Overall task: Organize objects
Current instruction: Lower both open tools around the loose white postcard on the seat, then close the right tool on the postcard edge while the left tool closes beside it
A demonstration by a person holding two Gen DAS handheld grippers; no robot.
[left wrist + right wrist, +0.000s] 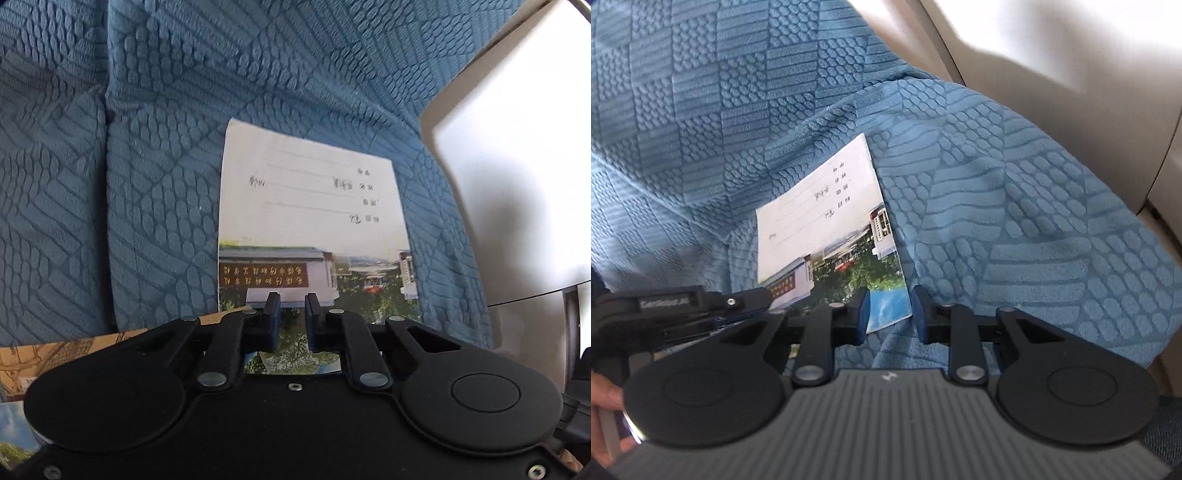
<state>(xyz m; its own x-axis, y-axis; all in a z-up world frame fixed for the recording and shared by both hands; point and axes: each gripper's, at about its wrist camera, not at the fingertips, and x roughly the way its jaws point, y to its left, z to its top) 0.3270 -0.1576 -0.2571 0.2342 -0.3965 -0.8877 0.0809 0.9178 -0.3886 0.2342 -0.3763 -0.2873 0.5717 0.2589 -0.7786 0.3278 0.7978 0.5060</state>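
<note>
The left gripper point(291, 314) is held with its jaws parted, nothing clamped between them, above the near edge of a booklet point(314, 221). The booklet is laid flat on the blue textured cover point(147, 147) just ahead of the fingertips. A tan printed card point(55, 354) is seen to the lower left. The right gripper point(891, 312) is likewise spread, empty, with the booklet's point(827, 229) blue corner between its fingers.

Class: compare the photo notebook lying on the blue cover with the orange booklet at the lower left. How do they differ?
The photo notebook is white with handwriting and a campus photo; the orange booklet shows line drawings. The notebook lies in full view; the booklet is mostly hidden behind the left gripper. Both rest flat.
</note>
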